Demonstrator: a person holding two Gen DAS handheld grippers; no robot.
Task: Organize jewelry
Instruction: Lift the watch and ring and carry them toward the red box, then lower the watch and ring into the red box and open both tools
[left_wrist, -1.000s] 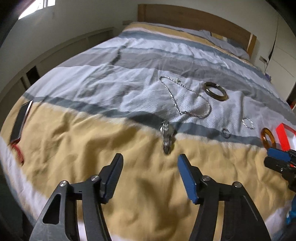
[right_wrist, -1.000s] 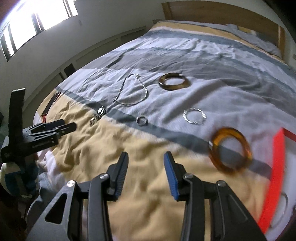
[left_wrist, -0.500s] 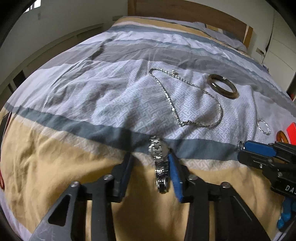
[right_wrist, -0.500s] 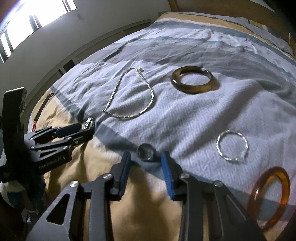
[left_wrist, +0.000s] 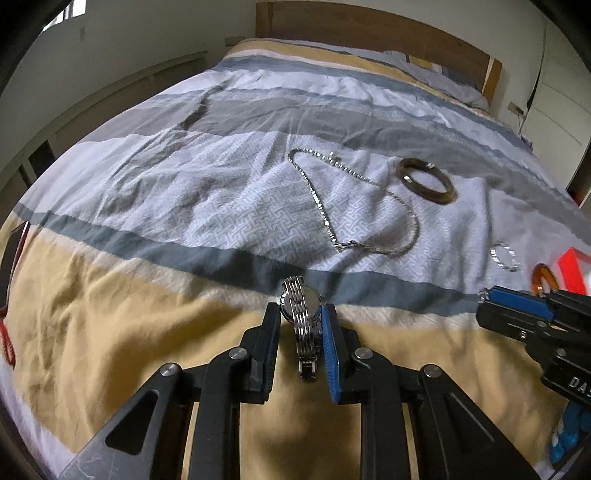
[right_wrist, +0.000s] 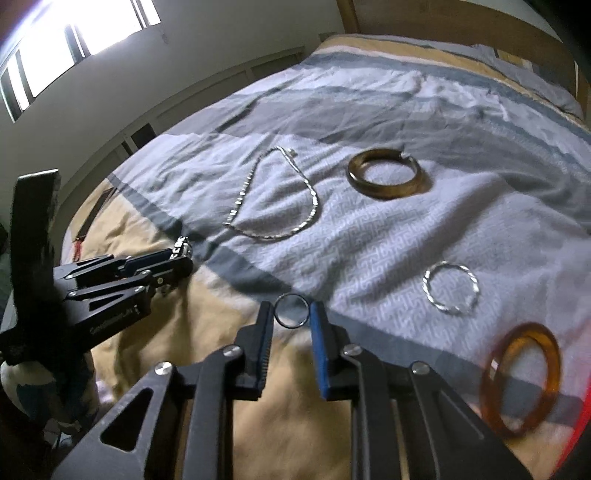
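A silver watch (left_wrist: 301, 314) lies on the yellow band of the striped duvet (left_wrist: 110, 314). My left gripper (left_wrist: 300, 308) is closing around it, and both pads touch the sides of the watch case. It also shows in the right wrist view (right_wrist: 184, 258). A small dark ring (right_wrist: 280, 321) rests at the border of the grey stripe. My right gripper (right_wrist: 291, 306) is closing on it, with a pad against each side of the ring. The right gripper (left_wrist: 484, 306) also shows in the left wrist view.
Further up the bed lie a silver chain necklace (right_wrist: 273, 232), a dark brown bangle (right_wrist: 386, 173), a twisted silver hoop (right_wrist: 450, 288) and an amber bangle (right_wrist: 521, 380). A red box (left_wrist: 572, 269) sits at the right edge. A phone (left_wrist: 14, 254) lies at the left edge.
Both grippers have come forward and down to the duvet. The left jaws have narrowed around the watch, the right jaws around the ring.
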